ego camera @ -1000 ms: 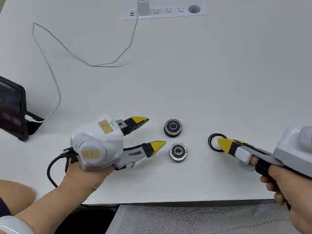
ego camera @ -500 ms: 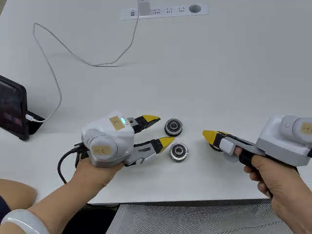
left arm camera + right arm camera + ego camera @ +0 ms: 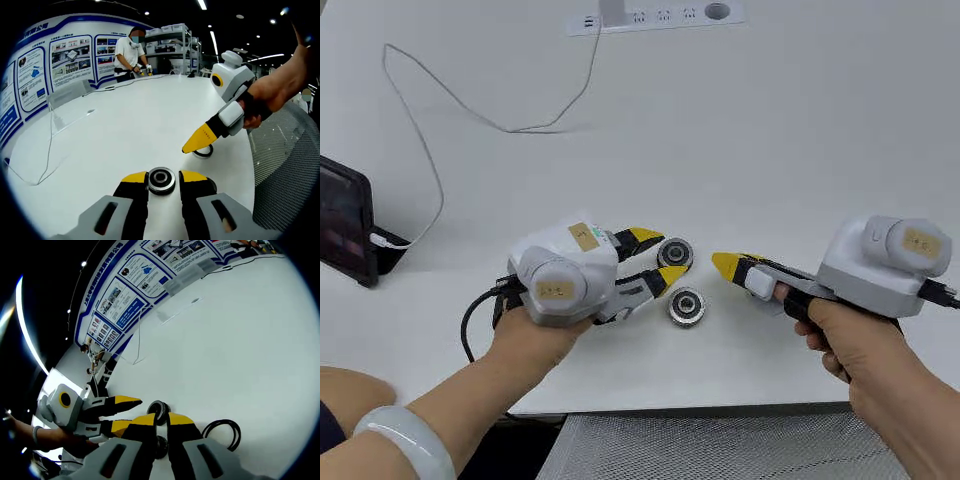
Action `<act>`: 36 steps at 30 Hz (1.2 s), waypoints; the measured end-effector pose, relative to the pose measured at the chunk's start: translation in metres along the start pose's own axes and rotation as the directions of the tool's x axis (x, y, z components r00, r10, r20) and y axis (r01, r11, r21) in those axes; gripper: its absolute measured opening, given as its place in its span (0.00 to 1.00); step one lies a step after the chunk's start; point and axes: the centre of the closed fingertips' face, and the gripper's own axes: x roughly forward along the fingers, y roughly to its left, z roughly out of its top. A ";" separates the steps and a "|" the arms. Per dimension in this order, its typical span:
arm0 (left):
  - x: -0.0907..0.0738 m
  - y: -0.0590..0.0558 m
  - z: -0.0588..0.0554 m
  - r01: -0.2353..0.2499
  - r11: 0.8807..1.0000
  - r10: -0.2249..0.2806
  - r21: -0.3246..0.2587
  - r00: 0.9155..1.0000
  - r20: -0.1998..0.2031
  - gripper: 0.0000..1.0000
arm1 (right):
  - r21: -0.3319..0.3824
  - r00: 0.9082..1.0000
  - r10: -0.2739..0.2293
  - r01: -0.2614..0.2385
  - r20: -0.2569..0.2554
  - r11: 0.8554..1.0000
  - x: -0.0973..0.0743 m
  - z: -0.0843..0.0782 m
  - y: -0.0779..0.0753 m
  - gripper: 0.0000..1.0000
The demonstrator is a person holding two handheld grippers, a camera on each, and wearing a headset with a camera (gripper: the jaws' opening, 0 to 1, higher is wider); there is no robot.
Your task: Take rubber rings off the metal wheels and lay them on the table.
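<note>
Bracketing metal wheel (image 3: 161,180): left gripper (image 3: 659,255)

Nothing can be read. The tan stickers (image 3: 584,237) on the left gripper (image 3: 660,254) and right gripper (image 3: 725,263) bear marks too small to make out, and the wall posters (image 3: 30,75) are blurred.

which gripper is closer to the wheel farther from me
Left. The left gripper has its jaws on either side of the far wheel; the right gripper points at it from the right, apart.
</note>
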 end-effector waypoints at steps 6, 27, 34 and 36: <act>0.005 0.003 -0.007 -0.006 1.000 0.007 0.012 0.999 -0.039 0.20 | -0.036 1.000 -0.001 0.001 -0.014 0.999 0.006 -0.001 0.000 0.09; 0.016 0.005 -0.015 0.002 0.999 0.001 0.039 0.996 -0.087 0.14 | -0.037 1.000 0.001 -0.002 -0.018 0.999 0.010 -0.002 -0.001 0.08; 0.017 0.006 -0.015 0.005 0.999 -0.002 0.039 0.996 -0.086 0.14 | -0.033 0.999 0.005 -0.006 -0.032 0.999 0.014 -0.005 -0.001 0.08; 0.017 0.006 -0.015 0.005 0.999 -0.002 0.036 0.996 -0.085 0.14 | -0.027 0.999 0.009 -0.010 -0.034 1.000 0.016 -0.005 0.000 0.09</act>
